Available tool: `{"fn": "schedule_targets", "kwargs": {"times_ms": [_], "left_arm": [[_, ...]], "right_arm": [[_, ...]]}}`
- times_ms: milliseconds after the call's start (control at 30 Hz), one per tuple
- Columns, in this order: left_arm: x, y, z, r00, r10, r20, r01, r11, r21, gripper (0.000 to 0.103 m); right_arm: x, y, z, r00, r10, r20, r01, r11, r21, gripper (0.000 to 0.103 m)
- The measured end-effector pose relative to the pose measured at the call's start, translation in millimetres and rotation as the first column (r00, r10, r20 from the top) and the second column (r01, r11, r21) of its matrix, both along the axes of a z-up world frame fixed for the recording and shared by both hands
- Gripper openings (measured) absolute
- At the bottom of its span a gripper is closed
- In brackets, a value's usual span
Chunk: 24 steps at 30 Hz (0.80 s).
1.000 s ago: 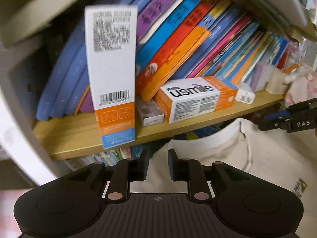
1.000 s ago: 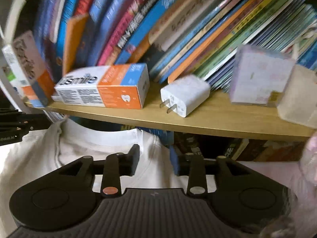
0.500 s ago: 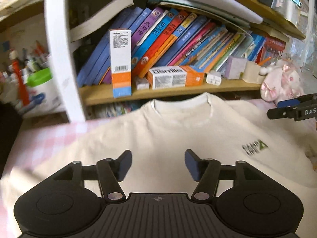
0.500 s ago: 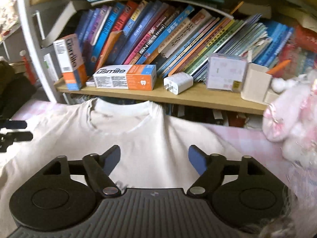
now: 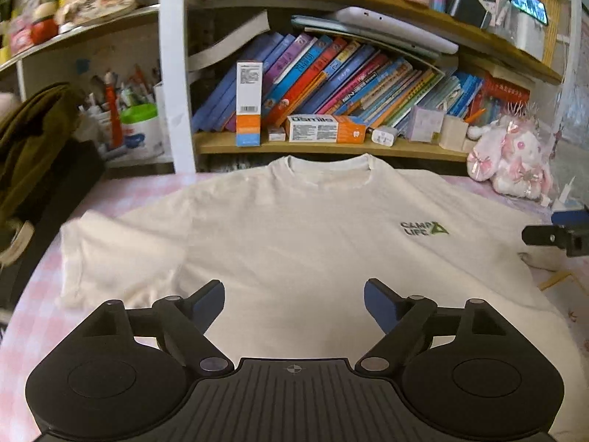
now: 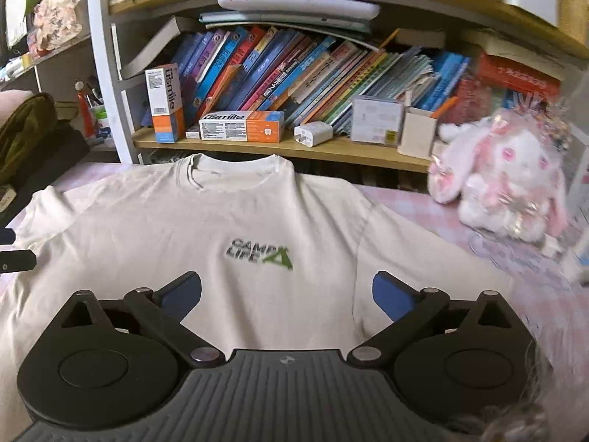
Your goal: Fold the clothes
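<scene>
- The left gripper [image 5: 293,304] has its jaws spread wide and opening further; nothing sits between the blue pads [image 5: 206,304], which hang above the cloth without pressing on it.
- The right gripper [image 6: 287,296] is likewise wide and opening, its jaws empty, with bare cloth showing in the gap.
- The cream T-shirt [image 5: 294,243] lies flat and face up on the pink checked tablecloth [image 5: 121,191], collar towards the bookshelf [image 5: 324,147], both sleeves spread out to the sides.
- Its green "CAMP LIFE" print [image 6: 259,252] sits just ahead of the right gripper's gap; in the left wrist view the same print lies off to the right.
- Only the left wrist view shows the shirt's left sleeve whole, lying on the cloth, and the tip of the right gripper at the picture's right edge.
- Only the right wrist view shows the sleeve seam on the other side running down past its right pad, and a dark tip of the left gripper at the far left edge.
- A pink plush rabbit [image 6: 504,180] sits on the tablecloth beside the shirt's shoulder, apart from it; it is blurred in the right wrist view.
- Two usmile boxes [image 6: 241,125], one upright and one lying, stand on the shelf behind the collar.
</scene>
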State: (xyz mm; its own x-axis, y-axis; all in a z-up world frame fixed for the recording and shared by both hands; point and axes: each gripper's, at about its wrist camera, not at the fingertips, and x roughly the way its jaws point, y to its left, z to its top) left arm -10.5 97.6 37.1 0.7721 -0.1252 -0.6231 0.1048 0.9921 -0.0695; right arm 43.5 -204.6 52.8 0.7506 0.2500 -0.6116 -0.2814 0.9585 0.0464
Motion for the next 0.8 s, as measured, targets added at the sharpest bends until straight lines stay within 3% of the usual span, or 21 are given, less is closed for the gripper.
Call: {"fn": "schedule_targets", "kwargs": {"times_ms": [167, 400, 600, 800], "left_arm": [[-33, -10, -5, 0.999, 0.028, -0.025, -0.028, 0.999, -0.015, 0.086], [-73, -11, -9, 0.987, 0.155, -0.037, -0.158, 0.983, -0.096, 0.087], [-95, -16, -11, 0.976, 0.213, -0.036, -0.214, 0.976, -0.032, 0.087], [-120, -29, -15, 0.961, 0.262, -0.094, -0.262, 0.965, 0.006, 0.092]], "right_arm": [[-39, -8, -4, 1.0, 0.008, -0.011, -0.008, 1.0, 0.007, 0.101], [-84, -13, -16, 0.999, -0.021, -0.027, 0.022, 0.999, 0.027, 0.101], [-112, -13, -28, 0.993, -0.085, -0.079, 0.09, 0.994, 0.056, 0.101], [-142, -8, -33, 0.991, -0.122, -0.053, 0.123, 0.992, 0.019, 0.101]]}}
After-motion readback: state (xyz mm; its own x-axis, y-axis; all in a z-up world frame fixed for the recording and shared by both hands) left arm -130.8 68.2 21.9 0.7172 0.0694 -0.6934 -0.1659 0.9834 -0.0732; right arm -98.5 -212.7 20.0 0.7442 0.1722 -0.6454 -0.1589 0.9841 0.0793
